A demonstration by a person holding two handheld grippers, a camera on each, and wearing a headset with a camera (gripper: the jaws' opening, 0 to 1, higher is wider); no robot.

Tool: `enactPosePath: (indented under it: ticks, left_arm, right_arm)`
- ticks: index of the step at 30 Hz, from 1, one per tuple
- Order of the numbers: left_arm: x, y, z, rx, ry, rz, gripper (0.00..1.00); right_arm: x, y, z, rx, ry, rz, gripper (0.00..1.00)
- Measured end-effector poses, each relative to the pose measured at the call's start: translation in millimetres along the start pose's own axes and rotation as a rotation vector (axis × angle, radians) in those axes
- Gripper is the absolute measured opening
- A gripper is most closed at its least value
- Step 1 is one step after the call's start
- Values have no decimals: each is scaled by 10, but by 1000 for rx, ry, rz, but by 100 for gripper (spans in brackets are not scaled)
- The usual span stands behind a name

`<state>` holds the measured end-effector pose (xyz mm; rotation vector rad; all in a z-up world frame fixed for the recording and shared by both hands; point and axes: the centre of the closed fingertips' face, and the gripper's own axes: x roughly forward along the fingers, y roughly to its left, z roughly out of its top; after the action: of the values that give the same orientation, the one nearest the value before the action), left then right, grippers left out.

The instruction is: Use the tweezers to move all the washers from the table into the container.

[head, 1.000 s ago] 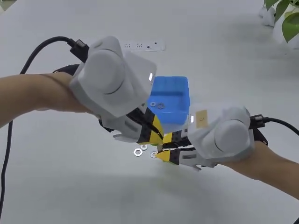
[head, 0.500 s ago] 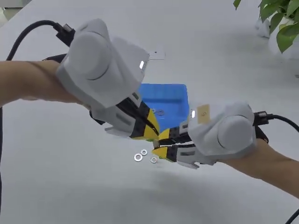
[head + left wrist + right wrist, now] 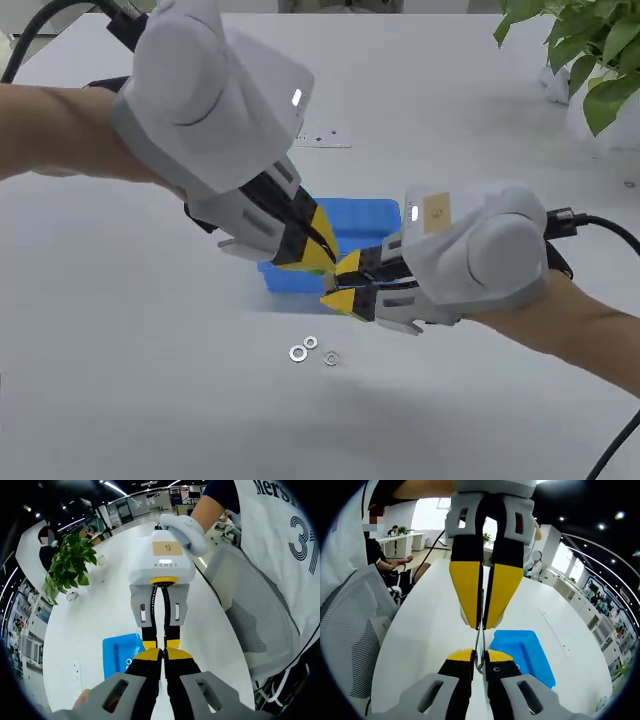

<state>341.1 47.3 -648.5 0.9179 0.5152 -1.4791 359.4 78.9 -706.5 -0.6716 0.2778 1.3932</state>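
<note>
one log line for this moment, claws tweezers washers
left claw: shut on tweezers | right claw: shut on tweezers | claws: tip to tip | washers: three on table, outside container

A leafy green plant (image 3: 585, 55) stands well apart from a white power strip (image 3: 325, 139).

Blue container (image 3: 365, 215); silver washers (image 3: 298, 353) and tweezers (image 3: 480, 645); pale grey left gripper (image 3: 325, 262) and right gripper (image 3: 335, 295), jaws yellow and black.
</note>
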Motion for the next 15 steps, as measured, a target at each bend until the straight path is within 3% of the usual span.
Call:
enactPosePath:
  ticks: [7, 10, 15]
  left_arm:
    - [-98, 280, -11, 24, 2, 32, 6]
    - [-58, 466, -87, 26, 0, 45, 6]
    - [30, 632, -125, 33, 6, 45, 6]
  right_arm:
    - [0, -320, 71, -15, -13, -47, 10]
    - [18, -447, 38, -19, -11, -61, 10]
    - [73, -649, -98, -5, -4, -81, 10]
